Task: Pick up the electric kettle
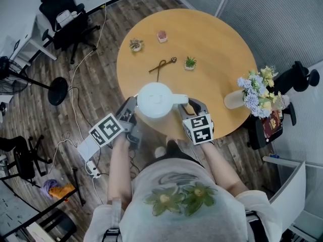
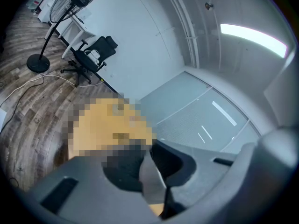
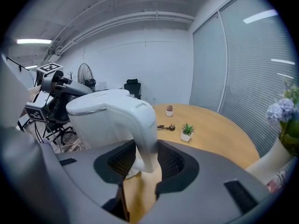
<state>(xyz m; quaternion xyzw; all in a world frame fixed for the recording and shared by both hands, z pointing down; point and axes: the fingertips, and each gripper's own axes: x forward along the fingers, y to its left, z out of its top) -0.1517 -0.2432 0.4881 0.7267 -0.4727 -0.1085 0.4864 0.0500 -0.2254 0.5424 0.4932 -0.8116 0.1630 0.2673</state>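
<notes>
The white electric kettle [image 1: 154, 99] is at the near edge of the round wooden table [image 1: 212, 49], between my two grippers. My right gripper [image 1: 189, 107] is shut on its curved handle [image 3: 145, 134]; the right gripper view shows both pads pressed against the handle's sides. My left gripper [image 1: 130, 110] sits against the kettle's opposite side. In the left gripper view its jaws [image 2: 152, 171] stand narrow, shut on a thin pale edge of the kettle [image 2: 150, 183]. Whether the kettle's base rests on the table cannot be told.
On the table stand three small potted plants [image 1: 190, 62] [image 1: 136, 45] [image 1: 161, 36], a dark cord [image 1: 162, 64] and a vase of flowers [image 1: 257, 92] at the right edge. Around it are an office chair [image 1: 65, 14], a floor fan [image 1: 58, 89] and cables with a power strip [image 1: 91, 168].
</notes>
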